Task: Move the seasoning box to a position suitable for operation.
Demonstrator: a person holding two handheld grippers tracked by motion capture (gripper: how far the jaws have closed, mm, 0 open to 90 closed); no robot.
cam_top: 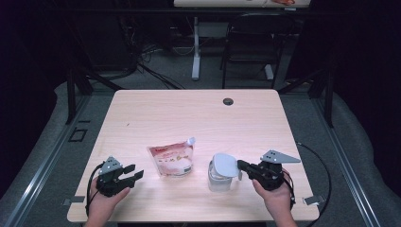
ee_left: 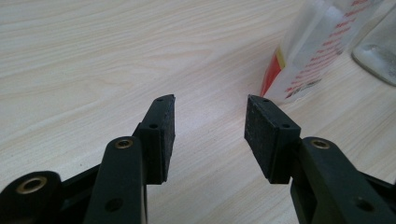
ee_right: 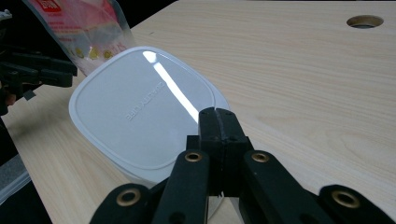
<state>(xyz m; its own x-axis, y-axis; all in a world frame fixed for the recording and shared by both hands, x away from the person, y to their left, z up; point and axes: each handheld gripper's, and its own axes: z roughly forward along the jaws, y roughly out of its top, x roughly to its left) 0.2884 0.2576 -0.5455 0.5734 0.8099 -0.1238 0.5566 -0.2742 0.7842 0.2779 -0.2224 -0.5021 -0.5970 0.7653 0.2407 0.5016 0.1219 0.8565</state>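
A spouted pouch (cam_top: 171,160) (ee_left: 308,56) (ee_right: 79,28) with red print stands near the middle of the wooden table (cam_top: 189,118). To its right is a clear container (cam_top: 218,182) (ee_left: 378,46) under a white lid (cam_top: 224,165) (ee_right: 140,112). My right gripper (cam_top: 240,165) (ee_right: 217,114) is shut, pads pressed together, with its tips at the lid's right edge. I cannot tell whether anything is pinched. My left gripper (cam_top: 135,171) (ee_left: 210,121) rests at the table's front left, open and pointing toward the pouch, with nothing between its pads.
A round cable hole (cam_top: 228,101) (ee_right: 364,21) sits in the far part of the table. Behind the table stand a dark chair (cam_top: 250,42) and another desk's white leg (cam_top: 196,47). Bare wood stretches across the far half.
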